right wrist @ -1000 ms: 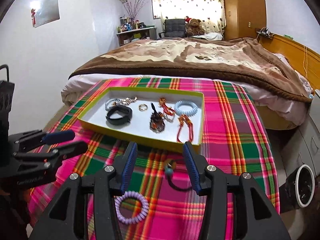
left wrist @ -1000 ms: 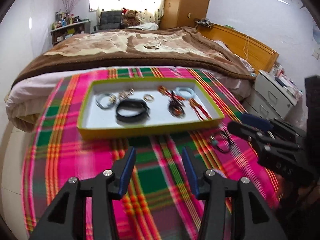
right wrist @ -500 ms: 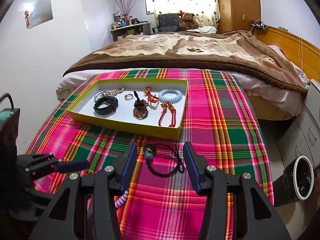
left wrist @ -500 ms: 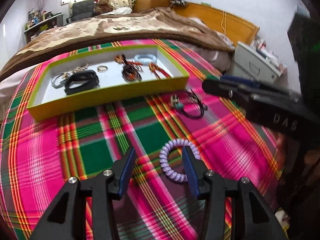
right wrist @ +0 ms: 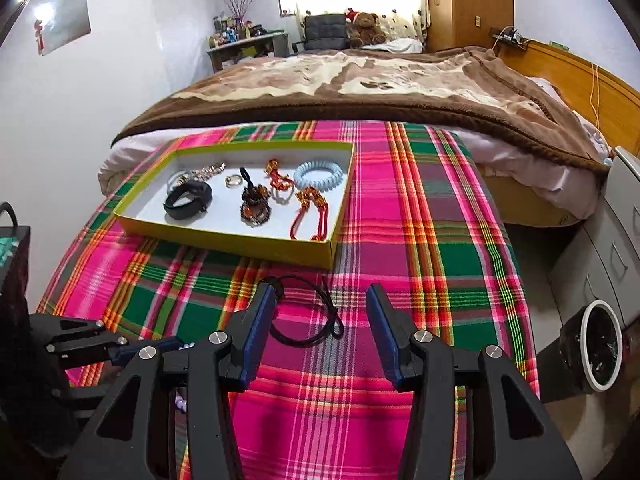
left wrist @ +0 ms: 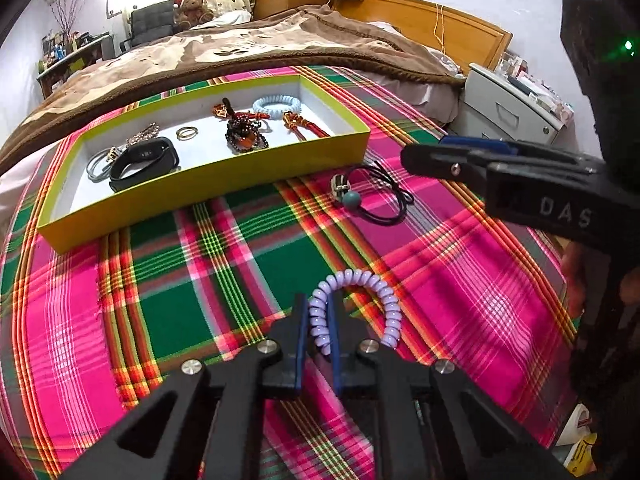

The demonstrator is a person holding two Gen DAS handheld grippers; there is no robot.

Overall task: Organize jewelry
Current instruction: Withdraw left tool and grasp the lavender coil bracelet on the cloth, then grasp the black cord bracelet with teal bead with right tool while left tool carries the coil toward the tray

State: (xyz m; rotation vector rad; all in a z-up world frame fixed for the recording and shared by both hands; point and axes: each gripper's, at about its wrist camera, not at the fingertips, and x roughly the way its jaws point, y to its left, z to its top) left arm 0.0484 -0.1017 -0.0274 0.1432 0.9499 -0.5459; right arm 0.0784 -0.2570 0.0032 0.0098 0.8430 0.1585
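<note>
A purple coil hair tie (left wrist: 376, 292) lies on the plaid cloth. My left gripper (left wrist: 318, 304) is shut on its left side. A black cord bracelet with a teal bead (left wrist: 376, 200) lies on the cloth just in front of the yellow-green tray (left wrist: 208, 184). In the right wrist view the black cord (right wrist: 308, 320) lies between the fingers of my open right gripper (right wrist: 320, 300). The tray (right wrist: 240, 240) holds a black band (right wrist: 186, 200), a light blue coil tie (right wrist: 319, 174), a red cord piece (right wrist: 310, 216), rings and beaded pieces.
The plaid cloth (right wrist: 420, 248) covers the surface at the foot of a bed with a brown blanket (right wrist: 360, 80). A grey drawer unit (left wrist: 508, 108) and a round bin (right wrist: 600, 348) stand to the right. My right gripper (left wrist: 500, 176) crosses the left wrist view.
My left gripper moved forward and closed on the purple coil hair tie. My right gripper came down so the black cord bracelet sits between its open fingers.
</note>
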